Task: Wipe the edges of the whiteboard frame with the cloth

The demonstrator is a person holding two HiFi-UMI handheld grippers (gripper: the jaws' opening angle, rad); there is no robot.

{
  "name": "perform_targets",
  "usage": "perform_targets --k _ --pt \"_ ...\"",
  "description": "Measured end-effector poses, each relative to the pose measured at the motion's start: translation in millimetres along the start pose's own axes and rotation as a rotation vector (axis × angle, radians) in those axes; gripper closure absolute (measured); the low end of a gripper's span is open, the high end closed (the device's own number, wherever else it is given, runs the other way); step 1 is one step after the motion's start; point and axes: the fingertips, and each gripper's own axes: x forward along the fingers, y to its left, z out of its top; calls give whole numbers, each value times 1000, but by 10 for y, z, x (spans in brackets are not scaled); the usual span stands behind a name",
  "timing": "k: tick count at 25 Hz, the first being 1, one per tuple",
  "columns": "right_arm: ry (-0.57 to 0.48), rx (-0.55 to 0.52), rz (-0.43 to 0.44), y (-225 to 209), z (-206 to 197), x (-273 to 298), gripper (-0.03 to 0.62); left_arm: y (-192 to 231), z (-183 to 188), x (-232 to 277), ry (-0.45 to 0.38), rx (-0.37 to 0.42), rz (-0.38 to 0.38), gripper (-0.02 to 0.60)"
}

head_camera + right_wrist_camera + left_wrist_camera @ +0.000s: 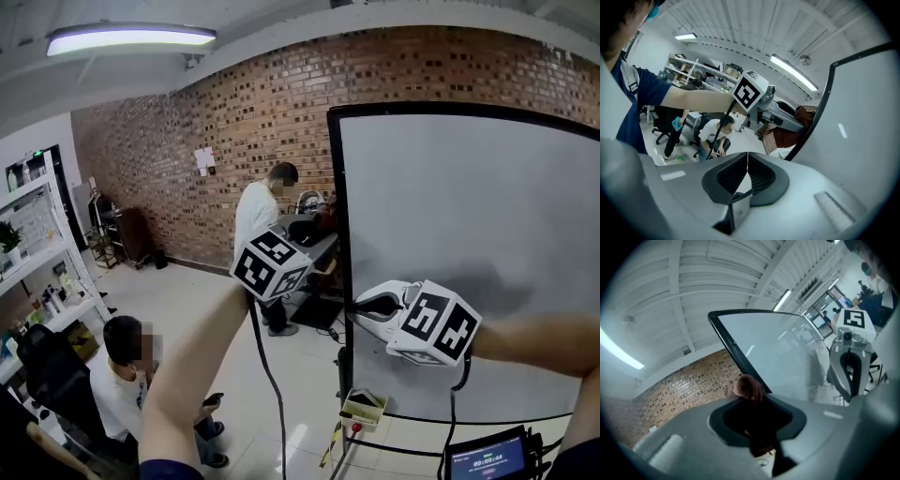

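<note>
A brick wall (169, 159) was seen across the far side of the room, under a long ceiling light (131, 37). The whiteboard (469, 244) stood upright at the right, and its pale surface filled most of that side. Its dark frame (335, 206) was shown as a vertical left edge and a top edge that met at a rounded corner. White shelving (37, 248) was placed along the left wall. One person (258, 216) was seen standing at the far end, beside the frame's left edge, and another (112, 375) was seated lower down at the near left.

The left gripper (750, 399) was held out level towards the frame's left edge, its marker cube turned towards the head camera. Its jaws were pinched on the cloth (746, 386), a reddish-brown bunch that was pressed against the frame's left edge, some way below the top corner. The right gripper (747, 161) was held in front of the board's surface, just right of that edge and lower than the left one. Its jaws were pressed together with nothing between them. A small lit screen (487, 457) was visible at the near right, below the board.
</note>
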Motion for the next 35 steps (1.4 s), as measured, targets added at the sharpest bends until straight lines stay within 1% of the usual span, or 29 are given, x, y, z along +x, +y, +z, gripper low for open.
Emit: perform_targets --k 5,9,12,16,22,26,27,28,31,32,33,35 --pt "4 -50 -100 -258 365 -165 585 57 176 -69 -18 -25 14 497" --pt "9 -105 -171 -448 618 -167 585 134 214 -78 -25 -16 15 497" --pt "24 -140 -201 -584 693 -161 585 197 255 -83 -18 5 28 497" --pt "30 -172 -260 -865 817 -316 585 315 506 -16 -30 21 36 497" --pt "41 -256 -354 -1091 1174 -487 585 543 784 -111 -81 -8 59 497" --pt "48 -314 -421 -1209 1385 -663 585 685 968 -139 -99 -17 90 497" --pt "44 -320 -432 -1210 1423 -694 585 716 992 -160 -106 -30 97 497" --pt "38 -324 -442 -1215 1458 -732 585 750 1020 -177 -116 -59 101 497" --pt "10 -338 -477 -1284 1566 -901 585 848 1154 -157 -163 -229 77 497" --pt "4 -345 -490 -1313 1606 -960 585 867 1196 -137 -174 -273 63 497" --pt "0 -352 -503 -1339 1643 -1011 585 887 1229 -123 -182 -297 57 497" --pt "-9 -365 -524 -1396 1695 -1095 585 947 1301 -111 -200 -304 69 497"
